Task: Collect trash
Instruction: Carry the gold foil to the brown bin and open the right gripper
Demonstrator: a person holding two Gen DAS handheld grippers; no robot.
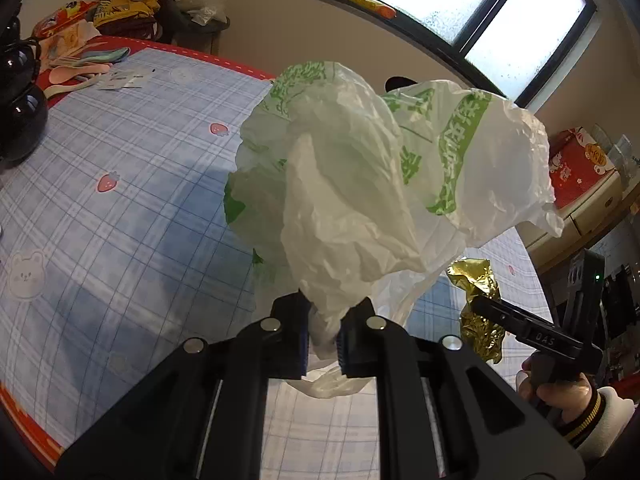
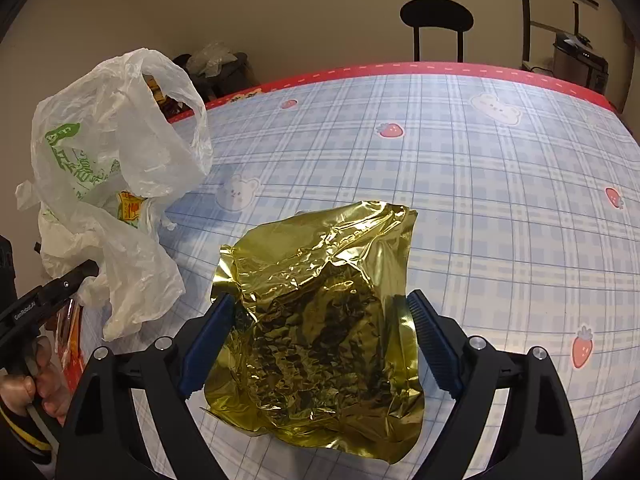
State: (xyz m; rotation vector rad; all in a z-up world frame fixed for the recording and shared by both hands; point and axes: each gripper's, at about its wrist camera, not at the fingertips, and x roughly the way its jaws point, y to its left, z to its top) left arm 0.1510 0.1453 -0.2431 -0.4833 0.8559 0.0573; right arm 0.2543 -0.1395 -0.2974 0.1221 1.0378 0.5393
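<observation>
You cannot read the green print on the plastic bag (image 1: 360, 184); creases break the characters in both views. The bag hides most of the chair (image 1: 397, 82) behind it and the tablecloth (image 1: 120, 160) beneath. To its right, the gold foil wrapper (image 1: 478, 304) is partly covered by the right gripper (image 1: 486, 312). Left of the bag, the dark round vessel (image 1: 20, 128) is cut by the frame edge. From the right wrist, a yellow-labelled item (image 2: 130, 208) shows through the bag, its identity undeterminable.
</observation>
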